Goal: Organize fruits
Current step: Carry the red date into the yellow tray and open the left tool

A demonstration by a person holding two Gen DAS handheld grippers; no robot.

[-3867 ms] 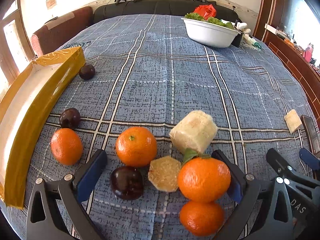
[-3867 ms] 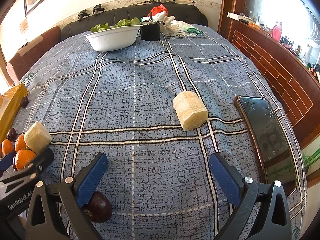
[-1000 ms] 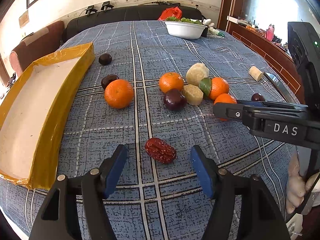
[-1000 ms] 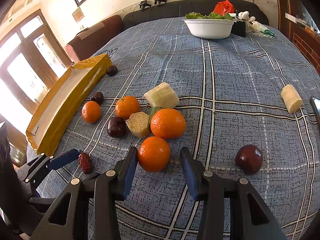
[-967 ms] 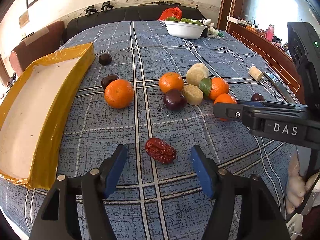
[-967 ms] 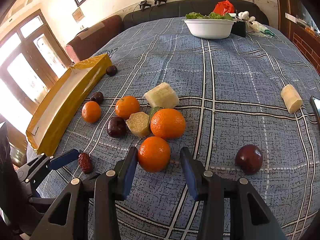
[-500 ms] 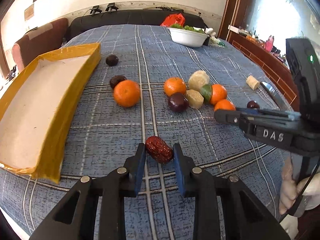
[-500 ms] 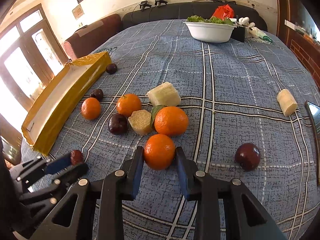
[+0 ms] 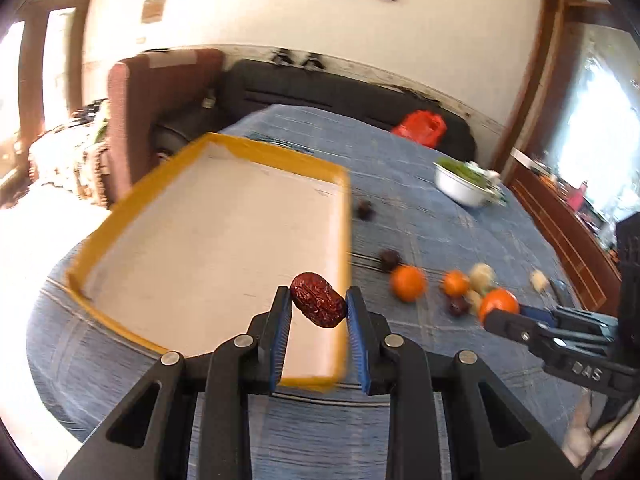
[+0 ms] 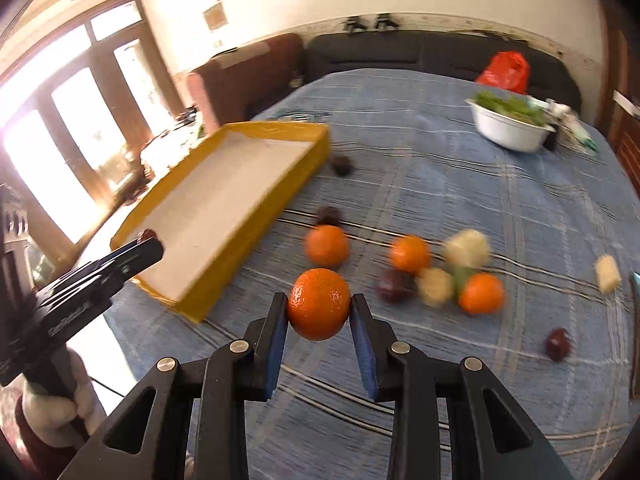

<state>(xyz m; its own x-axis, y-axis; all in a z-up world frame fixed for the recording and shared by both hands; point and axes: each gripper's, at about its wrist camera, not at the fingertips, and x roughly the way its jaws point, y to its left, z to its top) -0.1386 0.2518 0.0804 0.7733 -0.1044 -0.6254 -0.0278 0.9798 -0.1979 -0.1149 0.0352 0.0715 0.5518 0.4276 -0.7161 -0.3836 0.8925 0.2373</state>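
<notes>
My left gripper is shut on a wrinkled red date and holds it in the air over the near right edge of the yellow tray. My right gripper is shut on an orange, lifted above the blue checked tablecloth, to the right of the tray. The left gripper with the date shows in the right wrist view over the tray. The right gripper with its orange shows at the right of the left wrist view.
On the cloth lie more oranges, dark plums, pale sugarcane chunks. A white bowl of greens and a red bag stand at the far end. A sofa and armchair lie beyond.
Both grippers closed on their fruit and lifted them off the cloth. The left one swung left with the date over the tray; the right one rose with the orange toward the tray.
</notes>
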